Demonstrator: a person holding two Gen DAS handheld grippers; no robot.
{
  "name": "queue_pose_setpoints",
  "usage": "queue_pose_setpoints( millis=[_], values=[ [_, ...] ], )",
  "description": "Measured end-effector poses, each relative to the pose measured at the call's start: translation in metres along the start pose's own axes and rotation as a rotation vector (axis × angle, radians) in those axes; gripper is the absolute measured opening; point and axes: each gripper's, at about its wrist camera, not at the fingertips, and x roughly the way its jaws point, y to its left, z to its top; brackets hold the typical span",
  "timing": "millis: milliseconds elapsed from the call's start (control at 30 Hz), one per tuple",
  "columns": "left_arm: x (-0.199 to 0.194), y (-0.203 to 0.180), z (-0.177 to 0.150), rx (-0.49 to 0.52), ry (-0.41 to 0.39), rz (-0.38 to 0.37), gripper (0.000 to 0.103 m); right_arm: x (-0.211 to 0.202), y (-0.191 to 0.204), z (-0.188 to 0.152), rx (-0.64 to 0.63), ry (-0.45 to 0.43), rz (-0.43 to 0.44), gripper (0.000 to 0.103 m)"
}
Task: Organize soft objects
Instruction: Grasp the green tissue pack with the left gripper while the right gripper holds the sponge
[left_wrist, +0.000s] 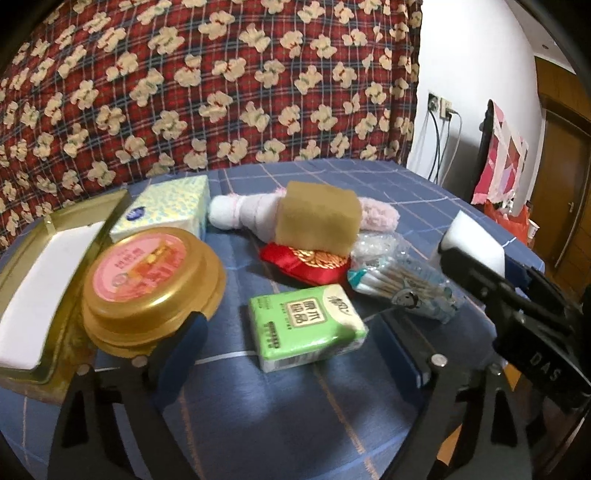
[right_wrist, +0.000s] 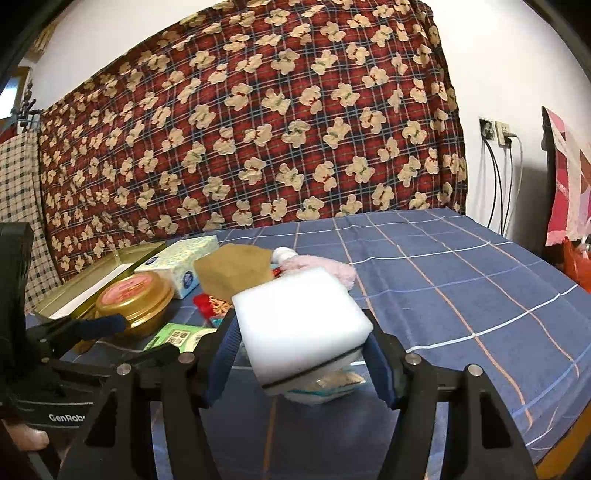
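between the right gripper (right_wrist: 301, 363) fingers a white sponge (right_wrist: 301, 321) is clamped; left gripper (left_wrist: 295, 347) is spread wide, nothing gripped, green tissue pack (left_wrist: 306, 328) sits between its fingers.

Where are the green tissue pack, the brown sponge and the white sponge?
green tissue pack (left_wrist: 306, 325), left wrist view, on its printed top face.
brown sponge (left_wrist: 319, 218), left wrist view, on its front face.
white sponge (right_wrist: 299, 317), right wrist view, on its top face.
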Motion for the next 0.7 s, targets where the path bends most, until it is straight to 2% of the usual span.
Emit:
queue_pose_setpoints(
  millis=[200,367,400,600,700],
  values=[
    [0.015,-0.009,0.000,0.014,0.040,-0.009,0.088,0.002,-0.005,0.000,0.015,-0.005,0.000,0.065],
    [0.026,-0.008,0.001,0.004,0.066,-0.011,0.074,0.002,-0.006,0.000,0.016,-0.005,0.000,0.065],
    [0.026,-0.008,0.001,-0.001,0.066,-0.016,0.074,0.002,-0.006,0.000,0.014,-0.007,-0.002,0.065],
    [0.017,-0.007,0.002,-0.004,0.035,-0.049,0.069,0.002,-0.008,0.000,0.012,-0.019,-0.002,0.065],
    [0.002,-0.006,0.007,0.004,-0.042,-0.039,0.069,0.001,-0.012,0.009,0.020,-0.041,0.001,0.065]
  ],
)
